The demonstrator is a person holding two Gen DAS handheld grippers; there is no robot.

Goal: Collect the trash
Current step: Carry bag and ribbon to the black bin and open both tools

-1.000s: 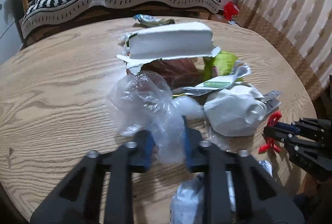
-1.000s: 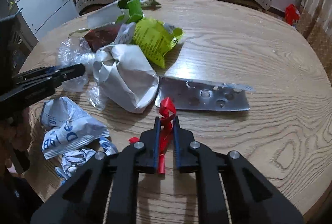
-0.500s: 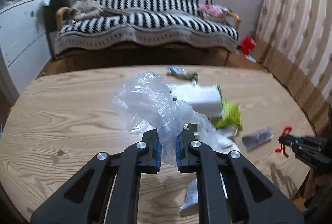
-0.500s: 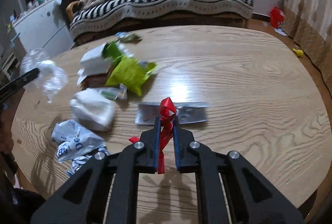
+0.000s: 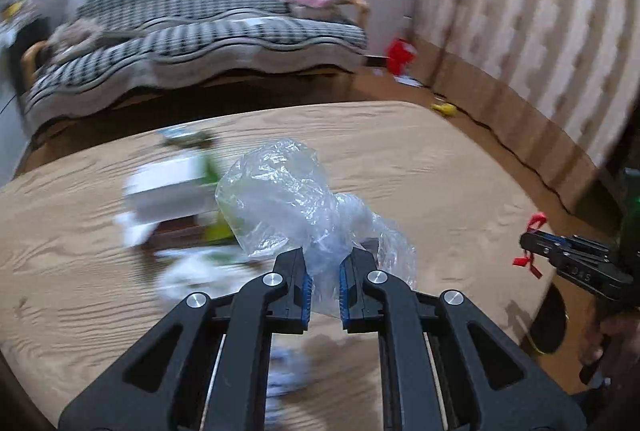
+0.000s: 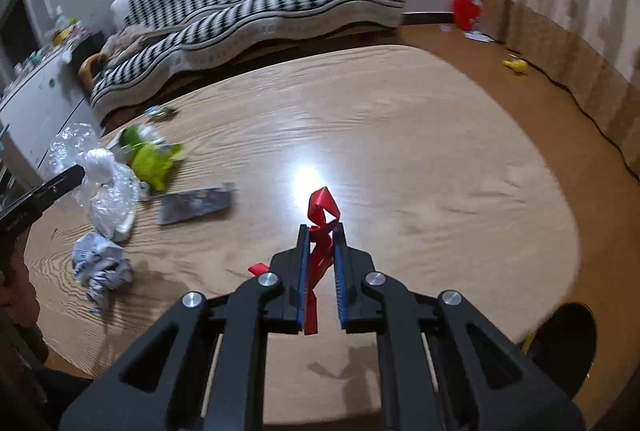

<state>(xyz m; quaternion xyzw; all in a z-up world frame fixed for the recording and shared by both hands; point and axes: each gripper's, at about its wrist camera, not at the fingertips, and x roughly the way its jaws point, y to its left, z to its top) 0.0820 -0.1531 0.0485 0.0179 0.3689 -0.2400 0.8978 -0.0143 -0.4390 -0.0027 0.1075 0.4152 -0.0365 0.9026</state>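
My left gripper (image 5: 322, 257) is shut on a crumpled clear plastic bag (image 5: 280, 195), held up above the wooden table (image 5: 420, 167). In the right wrist view the same bag (image 6: 102, 175) hangs at the far left from the left gripper's tip. A red ribbon (image 6: 322, 215) is pinched in my right gripper (image 6: 321, 231), which is shut on it; its loop sticks up past the fingertips. From the left wrist view the right gripper (image 5: 528, 241) shows at the right edge with the ribbon (image 5: 534, 221).
On the table's left lie a white box (image 5: 168, 191), a green wrapper (image 6: 154, 159), a silver foil wrapper (image 6: 196, 203) and a crumpled blue-and-white paper (image 6: 100, 267). A striped sofa (image 6: 260, 11) stands behind. A dark round object (image 6: 568, 335) sits below the table's right edge.
Both grippers have risen away from the trash pile. The left one closed on the plastic bag and lifted it; the right carried the ribbon up and rightward.
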